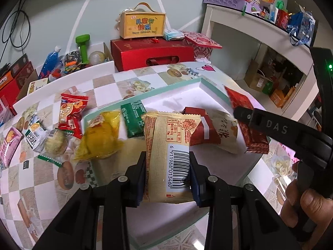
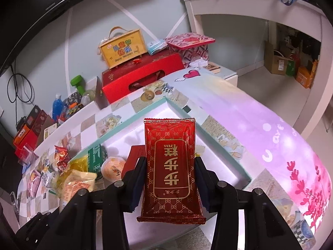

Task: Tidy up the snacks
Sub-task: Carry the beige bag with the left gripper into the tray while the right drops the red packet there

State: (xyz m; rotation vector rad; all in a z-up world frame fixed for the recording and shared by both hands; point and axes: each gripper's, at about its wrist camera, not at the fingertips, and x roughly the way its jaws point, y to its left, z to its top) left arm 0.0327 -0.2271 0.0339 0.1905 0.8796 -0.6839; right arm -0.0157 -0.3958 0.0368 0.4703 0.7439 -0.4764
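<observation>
My left gripper [image 1: 167,164] is shut on a beige snack packet [image 1: 164,141] with a barcode and holds it over the near part of the white tray with a teal rim [image 1: 166,88]. In the tray lie a yellow packet [image 1: 100,137], a green packet [image 1: 133,118], a dark red packet [image 1: 199,131] and a cream packet [image 1: 226,133]. My right gripper [image 2: 170,166] is shut on a red packet with gold print [image 2: 172,162], over the same tray [image 2: 183,108]. In the left wrist view it comes in from the right [image 1: 243,116].
Loose snacks lie on the patterned tablecloth left of the tray: a red packet [image 1: 71,112], a wrapped round cake [image 1: 52,143], a pink packet [image 1: 8,148]. Behind the table stand a red gift box [image 1: 152,52] with a yellow box [image 1: 143,24] on top. A white shelf [image 1: 260,27] is at the right.
</observation>
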